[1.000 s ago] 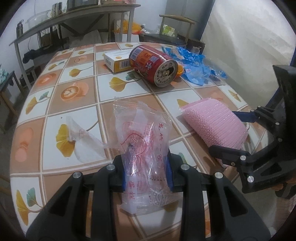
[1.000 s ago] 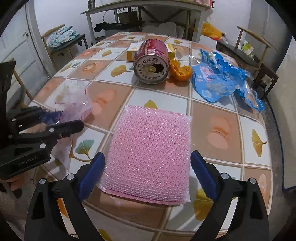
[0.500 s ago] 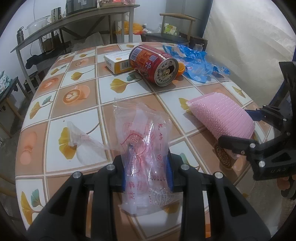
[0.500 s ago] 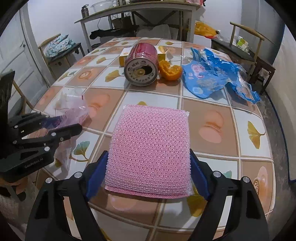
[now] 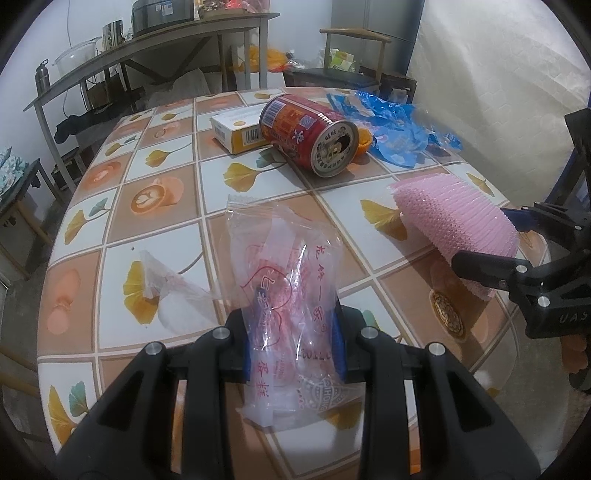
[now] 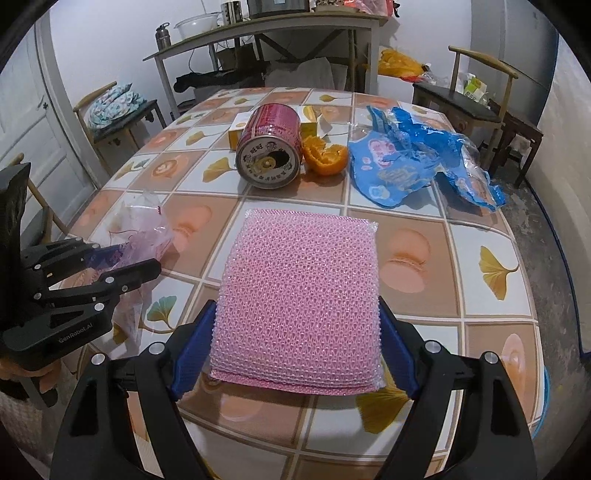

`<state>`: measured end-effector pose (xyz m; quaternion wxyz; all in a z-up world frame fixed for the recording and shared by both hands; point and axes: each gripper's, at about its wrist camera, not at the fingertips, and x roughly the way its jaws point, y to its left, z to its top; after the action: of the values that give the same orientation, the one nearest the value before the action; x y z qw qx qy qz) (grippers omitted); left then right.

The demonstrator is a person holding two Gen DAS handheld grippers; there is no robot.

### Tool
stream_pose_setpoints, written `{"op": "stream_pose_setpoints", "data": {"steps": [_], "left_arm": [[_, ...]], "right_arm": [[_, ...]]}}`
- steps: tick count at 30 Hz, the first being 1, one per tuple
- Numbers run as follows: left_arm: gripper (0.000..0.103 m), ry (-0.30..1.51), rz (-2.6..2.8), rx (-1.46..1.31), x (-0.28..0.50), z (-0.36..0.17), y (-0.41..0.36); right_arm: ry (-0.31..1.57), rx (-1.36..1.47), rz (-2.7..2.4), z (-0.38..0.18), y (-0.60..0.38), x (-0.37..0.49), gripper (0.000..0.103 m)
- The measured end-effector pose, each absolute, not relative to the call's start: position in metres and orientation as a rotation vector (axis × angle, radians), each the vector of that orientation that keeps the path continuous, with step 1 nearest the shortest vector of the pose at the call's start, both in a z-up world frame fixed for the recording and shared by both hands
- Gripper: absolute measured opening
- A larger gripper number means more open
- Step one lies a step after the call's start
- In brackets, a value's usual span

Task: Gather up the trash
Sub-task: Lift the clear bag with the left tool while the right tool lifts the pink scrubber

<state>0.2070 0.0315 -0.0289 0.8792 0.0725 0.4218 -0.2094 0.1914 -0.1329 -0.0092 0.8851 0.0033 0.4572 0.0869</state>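
Note:
My left gripper (image 5: 291, 332) is shut on a clear plastic bag with red print (image 5: 284, 273) and holds it above the tiled table (image 5: 155, 229). The bag also shows in the right wrist view (image 6: 142, 230), held by the left gripper (image 6: 122, 264). My right gripper (image 6: 295, 343) is shut on a pink bubble-wrap pad (image 6: 299, 299), lifted off the table. The pad (image 5: 458, 218) and right gripper (image 5: 484, 243) show at the right of the left wrist view.
On the table's far side lie a red can on its side (image 6: 269, 151), a yellow-white box (image 5: 236, 129), orange peel (image 6: 325, 155) and a torn blue wrapper (image 6: 413, 166). Chairs (image 6: 476, 92) and a shelf table (image 6: 266, 26) stand beyond.
My right gripper closed on the pink pad and lifted it off the table. My left gripper has risen and drawn back a little with the plastic bag.

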Motion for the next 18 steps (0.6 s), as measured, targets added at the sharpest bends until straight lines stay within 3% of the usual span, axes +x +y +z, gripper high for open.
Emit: {"op": "stream_pose_setpoints", "data": {"steps": [18], "left_arm": [[0.029,0.805,-0.471,0.147,0.200,-0.004,0.020]], "right_arm": [[0.856,0.109,0.161,0.008,-0.159,0.172,0.079]]}}
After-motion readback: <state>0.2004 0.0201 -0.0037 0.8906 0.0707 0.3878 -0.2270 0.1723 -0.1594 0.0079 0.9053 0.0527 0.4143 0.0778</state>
